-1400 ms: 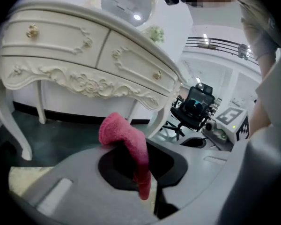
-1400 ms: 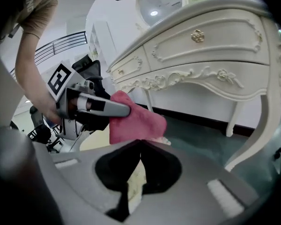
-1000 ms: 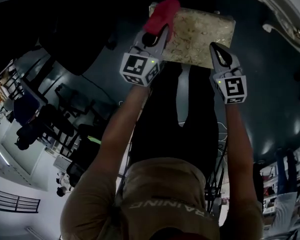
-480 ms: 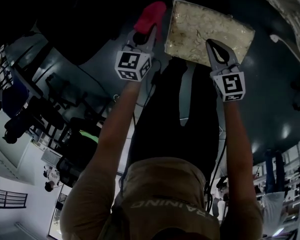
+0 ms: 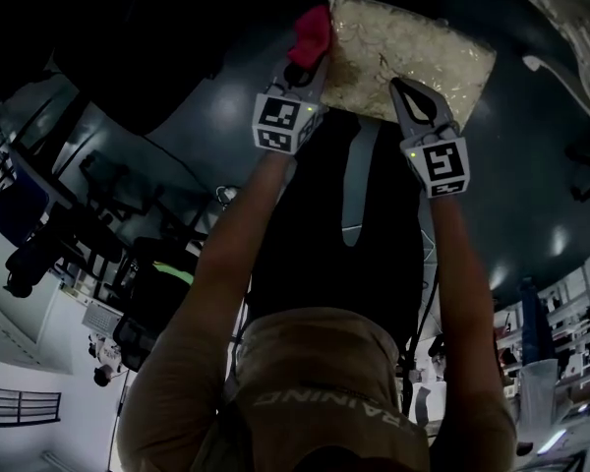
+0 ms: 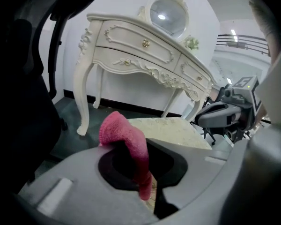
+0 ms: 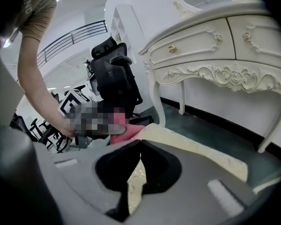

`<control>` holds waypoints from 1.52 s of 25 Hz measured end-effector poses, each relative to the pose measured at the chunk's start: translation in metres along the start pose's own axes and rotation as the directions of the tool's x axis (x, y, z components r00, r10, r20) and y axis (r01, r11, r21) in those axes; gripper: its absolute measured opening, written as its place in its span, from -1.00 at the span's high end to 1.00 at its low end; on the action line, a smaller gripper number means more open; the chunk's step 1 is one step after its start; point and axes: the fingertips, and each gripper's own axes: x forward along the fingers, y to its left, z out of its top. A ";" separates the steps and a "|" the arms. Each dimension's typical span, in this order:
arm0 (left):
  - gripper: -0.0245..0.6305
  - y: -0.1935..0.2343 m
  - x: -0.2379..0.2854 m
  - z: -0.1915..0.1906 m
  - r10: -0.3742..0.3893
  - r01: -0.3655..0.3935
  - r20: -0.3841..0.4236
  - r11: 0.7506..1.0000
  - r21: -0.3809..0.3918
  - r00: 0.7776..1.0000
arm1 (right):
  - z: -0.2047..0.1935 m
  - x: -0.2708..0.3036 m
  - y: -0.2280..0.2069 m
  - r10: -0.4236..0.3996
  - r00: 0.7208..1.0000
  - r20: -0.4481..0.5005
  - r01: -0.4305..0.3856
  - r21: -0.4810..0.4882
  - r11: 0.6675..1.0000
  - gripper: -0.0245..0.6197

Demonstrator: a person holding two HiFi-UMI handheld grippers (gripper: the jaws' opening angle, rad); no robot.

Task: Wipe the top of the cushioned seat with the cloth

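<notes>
Below, left tongs (image 5: 318,62) pinch cloth (image 5: 311,33) at cushioned seat (image 5: 413,47); right tongs (image 5: 401,87) closed above it.

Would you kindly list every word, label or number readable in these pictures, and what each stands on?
"RAINING", upside down, its start hidden: on the person's shirt.
Markers on the left gripper and right gripper: square patterns only, no letters.
</notes>
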 end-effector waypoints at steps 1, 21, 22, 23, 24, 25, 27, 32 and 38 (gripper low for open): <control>0.83 -0.006 0.003 -0.002 -0.024 0.024 -0.008 1.000 0.018 1.000 | -0.001 -0.001 -0.002 -0.006 1.000 -0.002 0.006 0.003 1.000 0.91; 0.83 -0.058 0.040 -0.025 -0.145 0.176 -0.175 0.968 0.178 0.974 | -0.056 -0.039 -0.028 -0.072 0.997 -0.004 0.072 0.117 0.991 0.91; 0.83 -0.062 0.041 -0.025 -0.149 0.181 -0.179 0.967 0.181 0.973 | -0.057 -0.040 -0.030 -0.069 0.998 -0.004 0.069 0.119 0.990 0.91; 0.82 -0.066 0.042 -0.025 -0.151 0.185 -0.183 0.965 0.184 0.971 | -0.058 -0.042 -0.032 -0.068 0.998 -0.004 0.068 0.120 0.990 0.91; 0.82 -0.071 0.044 -0.026 -0.152 0.187 -0.185 0.964 0.187 0.971 | -0.059 -0.044 -0.034 -0.067 0.998 -0.003 0.067 0.120 0.991 0.91; 0.82 -0.077 0.046 -0.026 -0.151 0.187 -0.187 0.964 0.189 0.971 | -0.059 -0.047 -0.037 -0.066 0.998 0.000 0.066 0.120 0.991 0.91; 0.82 -0.086 0.050 -0.027 -0.147 0.182 -0.186 0.965 0.187 0.971 | -0.061 -0.054 -0.044 -0.067 0.998 0.007 0.066 0.122 0.990 0.91; 0.82 -0.115 0.065 -0.030 -0.163 0.205 -0.212 0.960 0.192 0.964 | -0.077 -0.072 -0.067 -0.083 0.996 0.015 0.080 0.135 0.988 0.91; 0.82 -0.152 0.080 -0.029 -0.191 0.241 -0.242 0.950 0.196 0.951 | -0.100 -0.103 -0.090 -0.116 0.993 0.005 0.114 0.172 0.978 0.91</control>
